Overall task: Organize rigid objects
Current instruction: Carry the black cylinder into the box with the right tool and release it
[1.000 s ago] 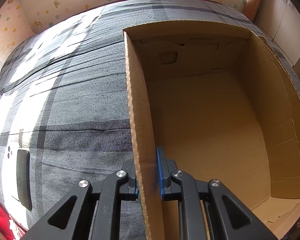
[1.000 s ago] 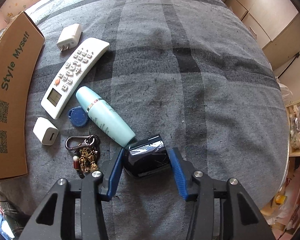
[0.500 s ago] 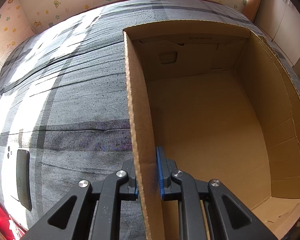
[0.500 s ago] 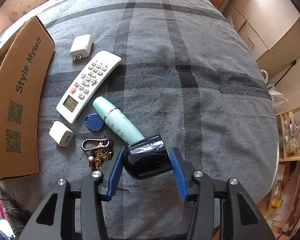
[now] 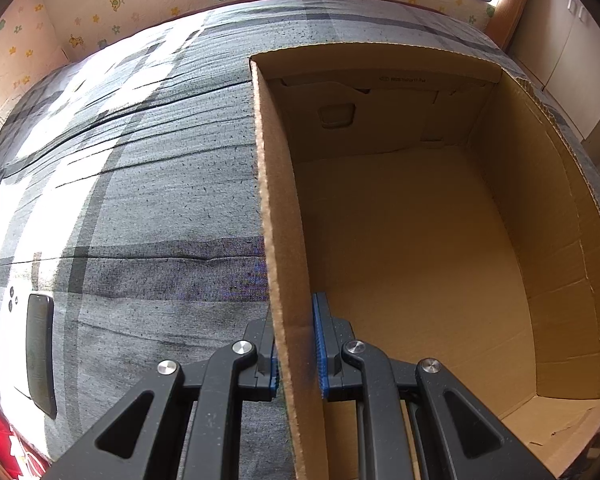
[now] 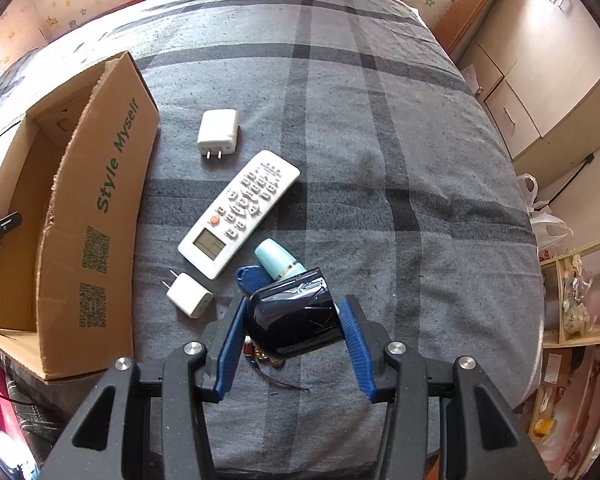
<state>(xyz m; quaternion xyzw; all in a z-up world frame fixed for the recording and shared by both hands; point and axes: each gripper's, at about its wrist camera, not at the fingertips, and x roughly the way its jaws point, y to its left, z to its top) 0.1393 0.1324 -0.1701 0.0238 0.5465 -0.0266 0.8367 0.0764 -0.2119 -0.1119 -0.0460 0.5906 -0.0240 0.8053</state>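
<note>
A grey plaid bed (image 5: pixel 140 208) under nursery-print walls serves as the worktop. Left wrist view: the left gripper (image 5: pixel 296 352) pinches the near wall of the cardboard box (image 5: pixel 280 220), whose floor shows bare; nothing appears packed yet. Right wrist view: the right gripper (image 6: pixel 292 340) clamps a dark glossy cup (image 6: pixel 294 320), raised above the bed's near edge. A remote (image 6: pixel 240 212), two chargers (image 6: pixel 218 132) (image 6: pixel 190 294), a teal bottle (image 6: pixel 278 260), a blue tag (image 6: pixel 252 278) and a keyring remain unsorted beside the box.
</note>
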